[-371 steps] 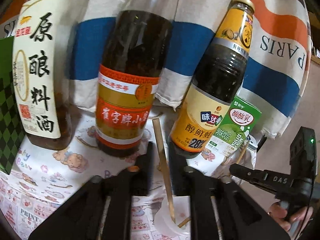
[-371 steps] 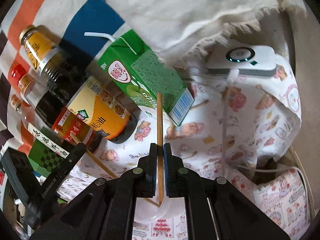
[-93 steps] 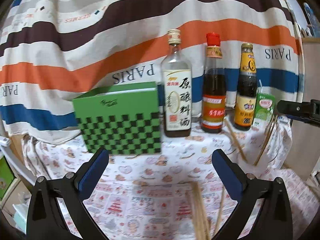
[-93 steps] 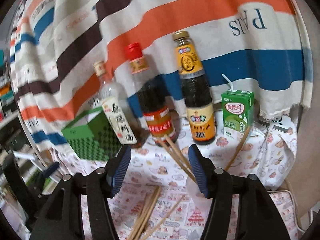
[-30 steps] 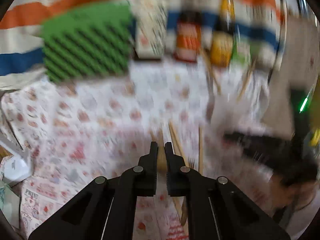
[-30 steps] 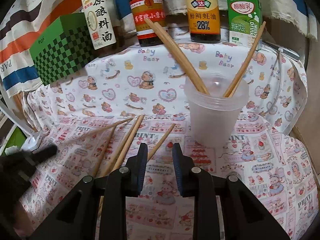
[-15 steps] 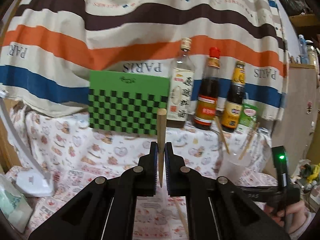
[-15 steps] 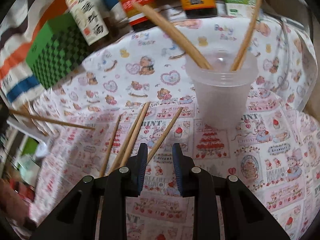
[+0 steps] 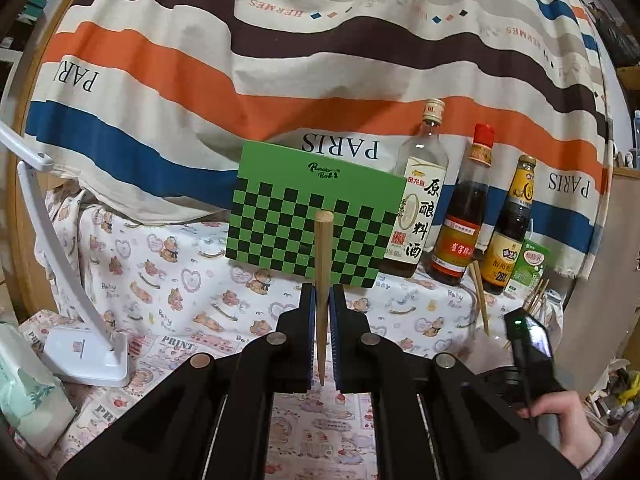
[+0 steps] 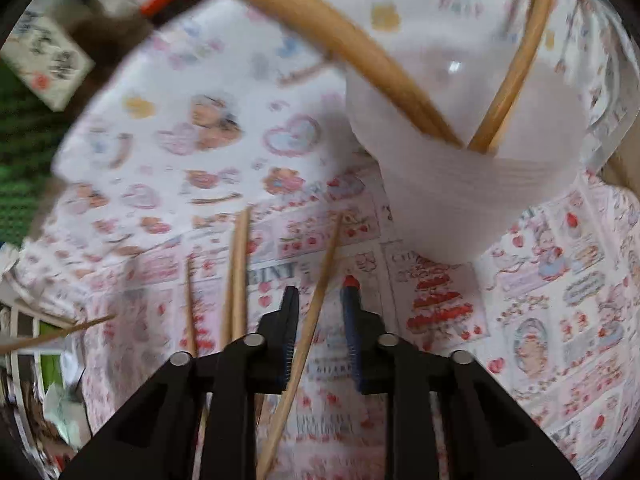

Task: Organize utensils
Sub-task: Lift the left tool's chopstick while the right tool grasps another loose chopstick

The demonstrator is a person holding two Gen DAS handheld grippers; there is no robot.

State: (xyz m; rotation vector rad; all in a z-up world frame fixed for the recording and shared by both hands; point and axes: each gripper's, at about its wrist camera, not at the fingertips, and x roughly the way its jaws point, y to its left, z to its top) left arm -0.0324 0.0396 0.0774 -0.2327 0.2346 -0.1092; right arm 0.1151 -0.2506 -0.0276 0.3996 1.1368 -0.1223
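My left gripper (image 9: 322, 300) is shut on a wooden chopstick (image 9: 322, 248) and holds it upright, raised above the table, thick end up. My right gripper (image 10: 319, 300) is open, low over the printed tablecloth, its jaws either side of a loose chopstick (image 10: 316, 300) lying on the cloth. Two more chopsticks (image 10: 238, 272) lie just to its left. A translucent plastic cup (image 10: 460, 184) stands ahead to the right with several chopsticks (image 10: 360, 60) leaning in it. The right wrist view is blurred.
A green checkered box (image 9: 312, 216), three sauce bottles (image 9: 460, 208) and a green drink carton (image 9: 530, 268) stand along the back by a striped cloth. A white lamp base (image 9: 86, 356) and a tissue pack (image 9: 24, 400) sit at the left.
My right gripper has dropped lower and closer to the cup, straddling a loose chopstick. My left gripper stays shut on its chopstick and has shifted slightly, still raised.
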